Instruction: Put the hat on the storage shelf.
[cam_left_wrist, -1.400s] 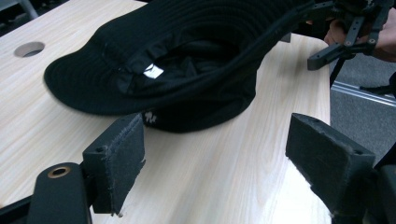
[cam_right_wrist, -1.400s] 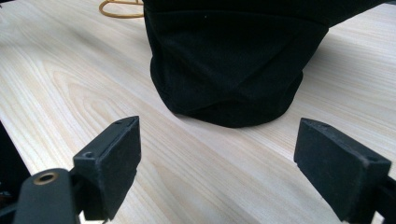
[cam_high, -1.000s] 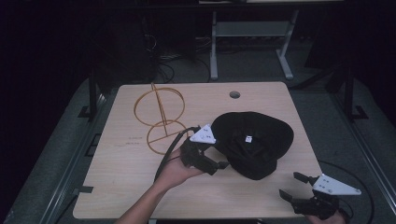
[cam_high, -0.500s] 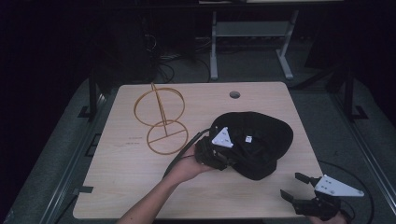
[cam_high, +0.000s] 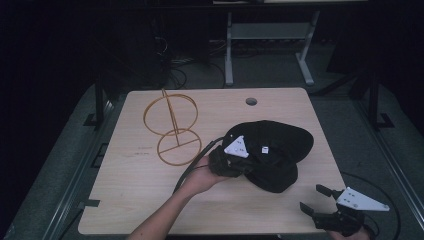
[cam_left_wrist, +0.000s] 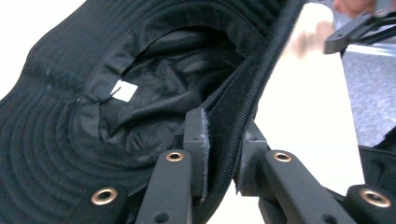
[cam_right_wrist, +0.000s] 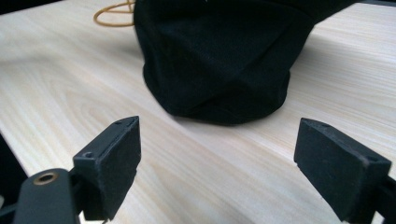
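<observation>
Two tongs at worktop (cam_high: 125, 200): left tongs (cam_left_wrist: 223, 154), moved in from beside wire stand (cam_high: 172, 127), now clamp hat (cam_high: 272, 152) brim; right tongs (cam_right_wrist: 217, 158) wait spread, empty; lift likely next.

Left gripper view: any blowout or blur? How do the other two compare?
Left gripper view: table blown out white, the far gripper blurred, hat brim sharp. High view: room dark, the table evenly lit. Right gripper view: wood grain crisp, the hat a featureless black mass.
</observation>
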